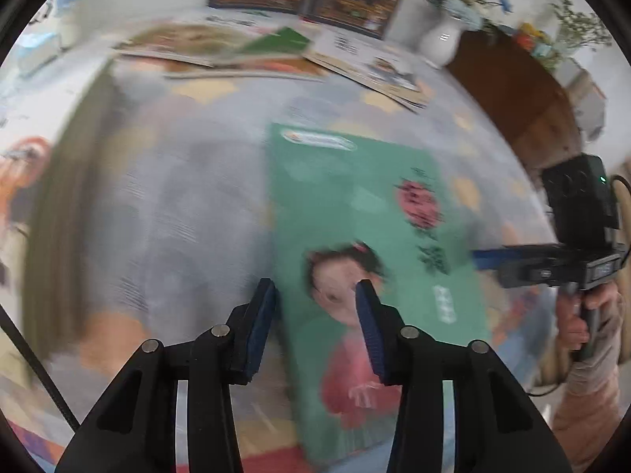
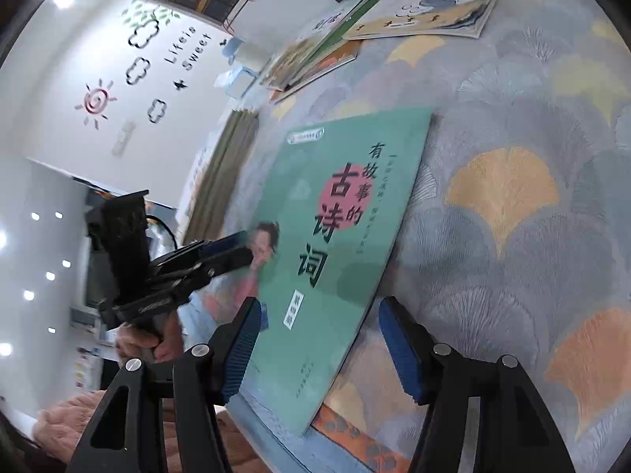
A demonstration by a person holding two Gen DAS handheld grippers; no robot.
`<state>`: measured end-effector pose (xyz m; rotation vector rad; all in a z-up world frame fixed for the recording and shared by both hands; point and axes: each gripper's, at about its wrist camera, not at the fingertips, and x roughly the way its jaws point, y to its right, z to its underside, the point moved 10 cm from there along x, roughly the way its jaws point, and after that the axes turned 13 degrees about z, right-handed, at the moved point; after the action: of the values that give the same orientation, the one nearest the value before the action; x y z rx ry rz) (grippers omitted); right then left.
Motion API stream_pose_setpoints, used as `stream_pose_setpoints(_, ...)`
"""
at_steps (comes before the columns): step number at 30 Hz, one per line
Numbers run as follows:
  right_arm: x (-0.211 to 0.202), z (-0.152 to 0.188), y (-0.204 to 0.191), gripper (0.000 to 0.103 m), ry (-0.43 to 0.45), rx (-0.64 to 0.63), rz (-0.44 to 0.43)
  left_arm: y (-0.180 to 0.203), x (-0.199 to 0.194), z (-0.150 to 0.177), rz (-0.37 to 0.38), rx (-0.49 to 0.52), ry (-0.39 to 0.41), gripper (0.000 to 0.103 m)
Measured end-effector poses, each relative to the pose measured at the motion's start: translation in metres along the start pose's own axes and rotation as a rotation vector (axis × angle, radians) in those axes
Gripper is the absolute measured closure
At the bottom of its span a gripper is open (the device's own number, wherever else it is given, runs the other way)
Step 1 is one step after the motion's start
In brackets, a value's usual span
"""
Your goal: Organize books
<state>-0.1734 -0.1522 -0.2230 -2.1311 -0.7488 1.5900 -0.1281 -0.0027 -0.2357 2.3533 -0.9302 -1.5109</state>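
Straddling green book [image 2: 339, 244], right hand-held gripper [image 2: 319, 349]

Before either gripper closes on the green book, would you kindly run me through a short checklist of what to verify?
1. Left gripper jaws open: ok.
2. Right gripper jaws open: ok.
3. Green book in view of both cameras, cover up on the patterned tablecloth: ok.
4. Book edge between the left jaws: cannot tell; the left wrist view is motion-blurred.
5. Right jaws on either side of the book's near right edge: ok, though whether they touch it cannot be told.
6. Other books at the far end lie apart from the green one: ok.
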Motion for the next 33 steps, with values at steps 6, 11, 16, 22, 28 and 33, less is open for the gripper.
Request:
stream_pose_setpoints(6, 0.004, -0.008, 0.001, 0.044, 0.008, -0.001, -0.03, -0.001, 0.009, -0.011, 0.054, 0.028, -0.022, 0.063)
stream_pose_setpoints(11, 0.003, -0.013, 0.005, 0.062, 0.036, -0.035, 0.013, -0.008, 0.01, -0.021, 0.221, -0.069, 0.023, 0.063)
stream_pose_setpoints(16, 0.006, -0.02, 0.028, 0.094, 0.049, 0.049, -0.034, -0.006, 0.011, -0.023, 0.154, -0.026, 0.058, 0.073)
stream_pose_setpoints(22, -0.001, -0.019, 0.025, 0.094, 0.123, 0.009, 0.0, -0.006, 0.015, -0.03, 0.038, 0.025, 0.1, 0.071)
stream_pose_setpoints(28, -0.005, -0.018, 0.024, 0.093, 0.183, 0.036, 0.066, -0.008, 0.014, -0.031, 0.02, 0.014, 0.099, 0.072)
stream_pose_setpoints(33, -0.013, -0.014, 0.014, 0.09, 0.212, 0.027, 0.131, -0.001, 0.012, -0.033, -0.022, 0.018, 0.051, 0.072)
